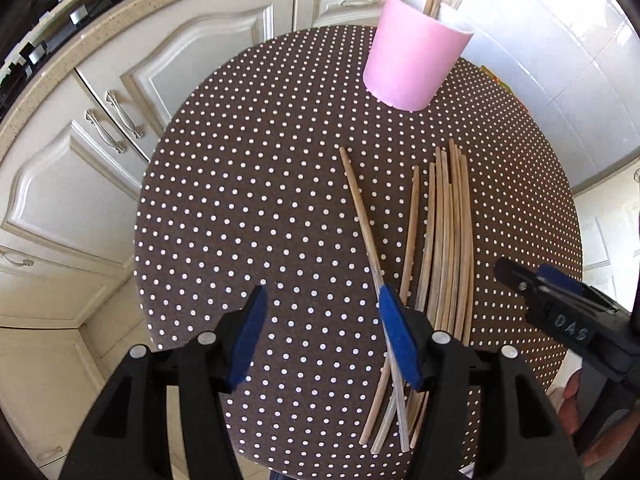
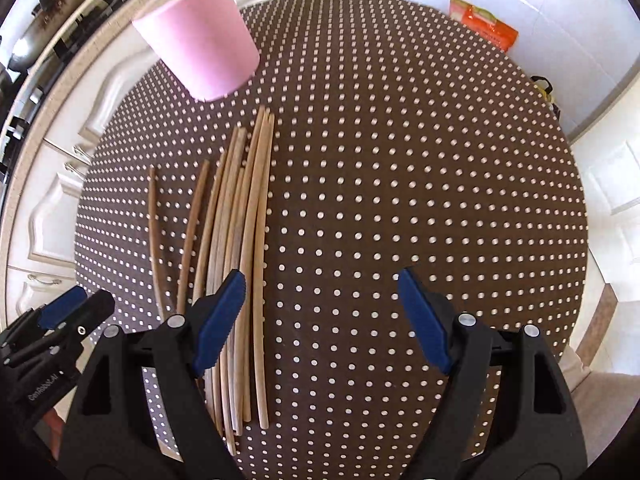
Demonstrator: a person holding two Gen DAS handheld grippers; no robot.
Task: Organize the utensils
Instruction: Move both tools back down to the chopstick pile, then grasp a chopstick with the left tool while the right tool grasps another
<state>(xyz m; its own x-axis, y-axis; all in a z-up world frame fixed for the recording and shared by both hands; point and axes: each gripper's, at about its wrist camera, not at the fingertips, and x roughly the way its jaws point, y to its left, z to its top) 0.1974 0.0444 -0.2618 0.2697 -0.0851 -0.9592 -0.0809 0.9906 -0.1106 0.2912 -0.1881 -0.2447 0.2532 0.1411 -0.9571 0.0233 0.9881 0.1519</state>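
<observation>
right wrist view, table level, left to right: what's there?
left gripper → lone chopstick → chopstick bundle → bare dotted tablecloth → orange packet, off at the far right edge.

The chopsticks (image 1: 444, 240) run under the left gripper's fingers (image 1: 400, 344) at their near ends — the right gripper (image 2: 320, 312) likewise covers several. Sticks in the cup (image 1: 416, 48) are cut off by the top edge. The orange packet's (image 2: 482, 26) print is too small to read.
</observation>
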